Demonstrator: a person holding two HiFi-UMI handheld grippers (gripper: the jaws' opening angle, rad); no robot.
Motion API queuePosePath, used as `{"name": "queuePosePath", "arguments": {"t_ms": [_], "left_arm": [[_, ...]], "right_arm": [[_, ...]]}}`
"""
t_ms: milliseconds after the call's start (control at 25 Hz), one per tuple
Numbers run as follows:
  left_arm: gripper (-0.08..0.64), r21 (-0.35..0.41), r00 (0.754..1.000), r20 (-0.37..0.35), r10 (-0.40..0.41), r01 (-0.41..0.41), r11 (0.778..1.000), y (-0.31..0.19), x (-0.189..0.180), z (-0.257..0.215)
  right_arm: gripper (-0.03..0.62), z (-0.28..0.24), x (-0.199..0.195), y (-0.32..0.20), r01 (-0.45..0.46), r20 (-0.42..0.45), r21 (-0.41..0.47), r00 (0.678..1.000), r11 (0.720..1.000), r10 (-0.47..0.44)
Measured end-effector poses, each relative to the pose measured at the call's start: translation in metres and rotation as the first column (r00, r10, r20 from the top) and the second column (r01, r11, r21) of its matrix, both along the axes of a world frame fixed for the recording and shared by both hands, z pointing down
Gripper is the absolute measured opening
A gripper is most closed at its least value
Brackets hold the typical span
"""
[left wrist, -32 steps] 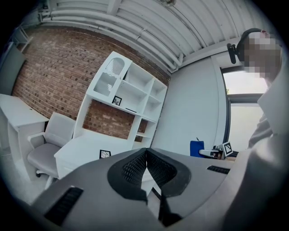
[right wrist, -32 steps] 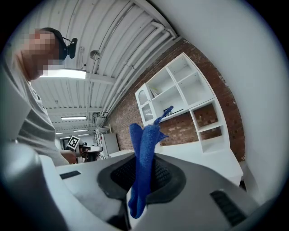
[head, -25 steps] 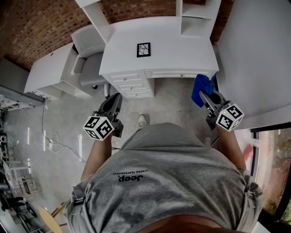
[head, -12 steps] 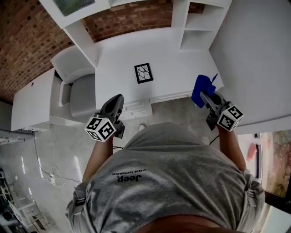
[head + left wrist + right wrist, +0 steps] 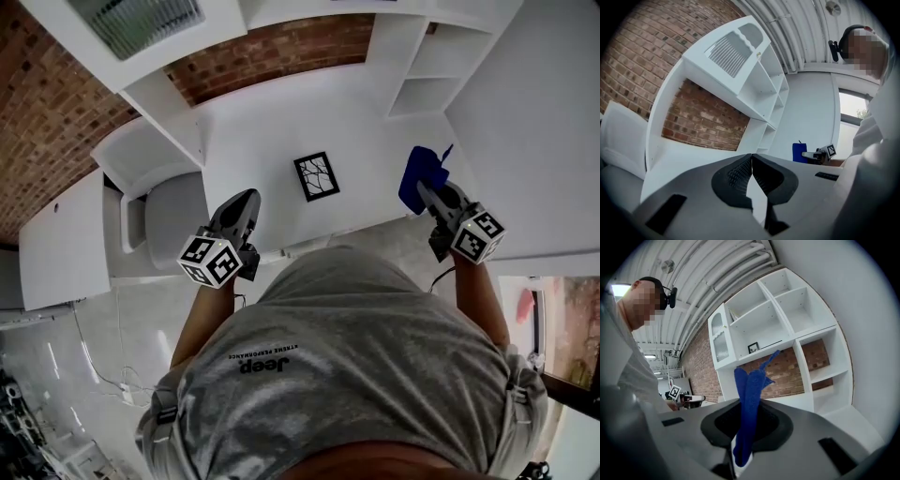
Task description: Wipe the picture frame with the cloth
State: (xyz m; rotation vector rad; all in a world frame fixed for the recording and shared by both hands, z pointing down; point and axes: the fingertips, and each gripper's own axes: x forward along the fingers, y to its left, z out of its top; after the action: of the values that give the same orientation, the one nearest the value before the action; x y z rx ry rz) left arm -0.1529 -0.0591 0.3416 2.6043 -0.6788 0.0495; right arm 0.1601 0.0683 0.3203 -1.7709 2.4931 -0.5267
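Note:
A small black picture frame [image 5: 317,176] lies flat on the white desk [image 5: 272,141], between my two grippers. My left gripper [image 5: 246,201] hovers over the desk's front edge, left of the frame, shut with nothing between its jaws [image 5: 751,164]. To the right of the frame my right gripper [image 5: 424,190] is shut on a blue cloth [image 5: 420,174], which stands up folded out of the jaws [image 5: 751,394]. The left gripper view also catches the blue cloth [image 5: 799,152] and right gripper off to the right.
White shelving [image 5: 427,56] rises at the desk's back right, against a brick wall [image 5: 56,84]. A white chair [image 5: 169,211] stands at the desk's left, beside a lower white counter [image 5: 61,248]. A white wall [image 5: 534,122] closes in on the right.
Both grippers have travelled forward from over the floor up to the desk. The frame now lies level with them, and the cloth has stayed clamped in the right gripper.

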Motion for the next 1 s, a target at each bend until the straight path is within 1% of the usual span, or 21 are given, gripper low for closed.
{"name": "queuePosePath", "arguments": {"t_ms": [160, 280, 400, 480, 560, 640, 800, 880, 920, 1000], "left_arm": [[0.02, -0.038, 1.0, 0.013, -0.026, 0.027, 0.999, -0.027, 0.0, 0.016], [0.02, -0.061, 0.998, 0.04, -0.047, 0.049, 0.997, -0.04, 0.01, 0.03], [0.02, -0.074, 0.995, 0.085, -0.059, 0.065, 0.995, -0.045, 0.031, 0.047], [0.02, -0.073, 0.988, 0.134, -0.081, 0.092, 0.993, -0.045, 0.048, 0.061], [0.02, -0.07, 0.974, 0.195, -0.119, 0.135, 0.988, -0.043, 0.065, 0.075], [0.02, -0.08, 0.954, 0.254, -0.157, 0.183, 0.98, -0.039, 0.084, 0.09], [0.021, -0.115, 0.906, 0.37, -0.206, 0.265, 0.957, -0.029, 0.116, 0.118], [0.021, -0.137, 0.887, 0.413, -0.207, 0.285, 0.949, -0.025, 0.126, 0.134], [0.021, -0.14, 0.877, 0.438, -0.197, 0.283, 0.949, -0.023, 0.129, 0.142], [0.021, -0.121, 0.853, 0.499, -0.154, 0.244, 0.962, -0.019, 0.134, 0.16]], "right_arm": [[0.051, 0.007, 0.008, -0.036, 0.017, -0.004, -0.035, 1.0, 0.999, -0.017], [0.051, 0.016, 0.019, -0.061, 0.05, 0.002, -0.048, 0.999, 0.998, -0.05], [0.051, 0.031, 0.037, -0.084, 0.097, 0.01, -0.061, 0.995, 0.993, -0.097], [0.051, 0.043, 0.049, -0.099, 0.152, 0.026, -0.061, 0.988, 0.987, -0.15], [0.051, 0.055, 0.059, -0.115, 0.229, 0.042, -0.055, 0.973, 0.972, -0.227], [0.051, 0.066, 0.069, -0.126, 0.3, 0.049, -0.057, 0.953, 0.952, -0.297], [0.051, 0.081, 0.087, -0.143, 0.42, 0.059, -0.085, 0.907, 0.904, -0.416], [0.051, 0.088, 0.089, -0.151, 0.461, 0.049, -0.1, 0.887, 0.882, -0.458], [0.051, 0.091, 0.087, -0.154, 0.475, 0.042, -0.104, 0.88, 0.874, -0.474], [0.051, 0.095, 0.08, -0.158, 0.496, 0.03, -0.107, 0.868, 0.862, -0.496]]}}
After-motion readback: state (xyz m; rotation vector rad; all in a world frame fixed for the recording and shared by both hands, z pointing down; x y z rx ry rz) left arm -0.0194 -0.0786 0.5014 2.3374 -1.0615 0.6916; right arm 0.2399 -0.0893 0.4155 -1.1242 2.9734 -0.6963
